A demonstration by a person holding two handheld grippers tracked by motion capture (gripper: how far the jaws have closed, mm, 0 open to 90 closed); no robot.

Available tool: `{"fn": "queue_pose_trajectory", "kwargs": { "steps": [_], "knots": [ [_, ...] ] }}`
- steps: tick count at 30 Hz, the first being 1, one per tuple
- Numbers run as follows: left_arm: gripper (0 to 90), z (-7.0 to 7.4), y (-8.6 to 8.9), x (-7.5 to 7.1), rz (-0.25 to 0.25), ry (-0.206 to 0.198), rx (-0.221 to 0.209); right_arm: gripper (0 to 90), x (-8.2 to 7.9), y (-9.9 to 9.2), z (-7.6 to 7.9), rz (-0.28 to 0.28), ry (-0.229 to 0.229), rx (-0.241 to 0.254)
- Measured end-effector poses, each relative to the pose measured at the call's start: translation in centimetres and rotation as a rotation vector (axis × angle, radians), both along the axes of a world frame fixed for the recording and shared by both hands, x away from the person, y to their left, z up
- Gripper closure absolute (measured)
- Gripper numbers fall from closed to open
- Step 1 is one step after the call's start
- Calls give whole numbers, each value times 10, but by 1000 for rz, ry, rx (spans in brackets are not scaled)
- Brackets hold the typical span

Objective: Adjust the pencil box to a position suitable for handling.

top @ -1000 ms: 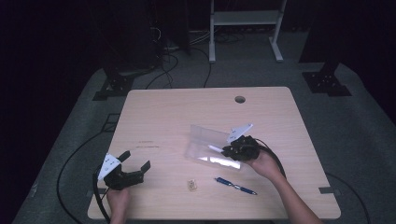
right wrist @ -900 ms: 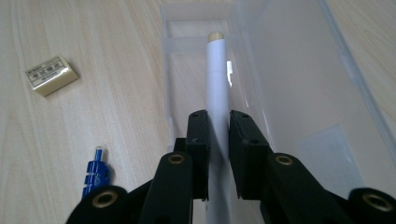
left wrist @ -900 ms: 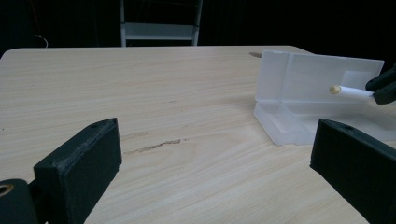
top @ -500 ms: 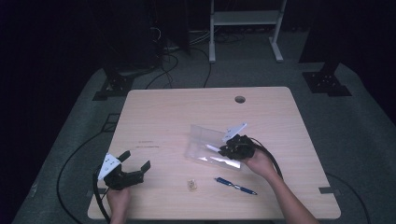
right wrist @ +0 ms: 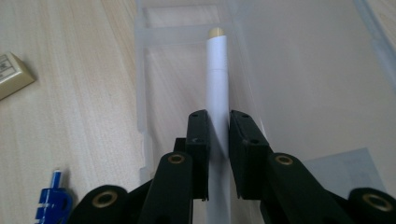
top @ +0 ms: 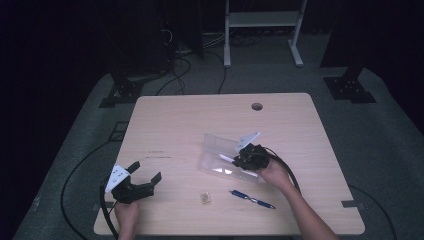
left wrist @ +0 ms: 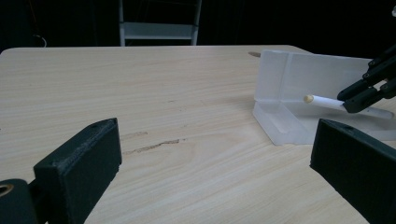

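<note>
1. The right gripper [right wrist: 218, 122] has its two black jaws clamped on a white pen [right wrist: 218, 88], which runs straight out ahead of them with its tan tip forward.
2. That pen hangs over the open clear plastic case [top: 220, 156], which lies near the middle of the wooden table [top: 180, 120]; its tip points along the case's tray, near the far end wall.
3. From the left gripper view, the white pen [left wrist: 327, 102] sits slightly tilted above the case's floor; I cannot tell whether the tip touches it.
4. The left gripper [top: 145, 175] rests at the table's near left corner, jaws spread wide with nothing between them, well apart from the case.
5. A blue pen [top: 251, 198] lies on the table just near of the case, beside the right forearm.
6. A small tan eraser-like block [top: 205, 198] lies left of the blue pen.
</note>
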State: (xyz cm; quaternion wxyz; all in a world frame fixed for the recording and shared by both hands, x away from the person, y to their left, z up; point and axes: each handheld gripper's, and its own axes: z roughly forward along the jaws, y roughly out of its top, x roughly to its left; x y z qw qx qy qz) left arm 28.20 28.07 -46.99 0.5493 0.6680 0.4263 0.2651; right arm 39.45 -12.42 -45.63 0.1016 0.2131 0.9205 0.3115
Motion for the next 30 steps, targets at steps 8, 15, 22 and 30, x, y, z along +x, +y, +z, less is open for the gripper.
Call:
{"fn": "queue_pose_trajectory", "kwargs": {
  "steps": [8, 15, 22, 30],
  "knots": [
    [11, 0, 0, 0, 0, 0, -2, 778, 4, 4, -6, 1, 4, -25],
    [11, 0, 0, 0, 1, 0, -1, 775, 6, 7, -12, 2, 17, -29],
    [11, 0, 1, 0, 1, -1, -1, 773, 8, 8, -17, -3, 28, -31],
    [11, 0, 1, 0, 3, 0, -6, 757, 8, 8, -18, -11, 33, -20]
  ]
}}
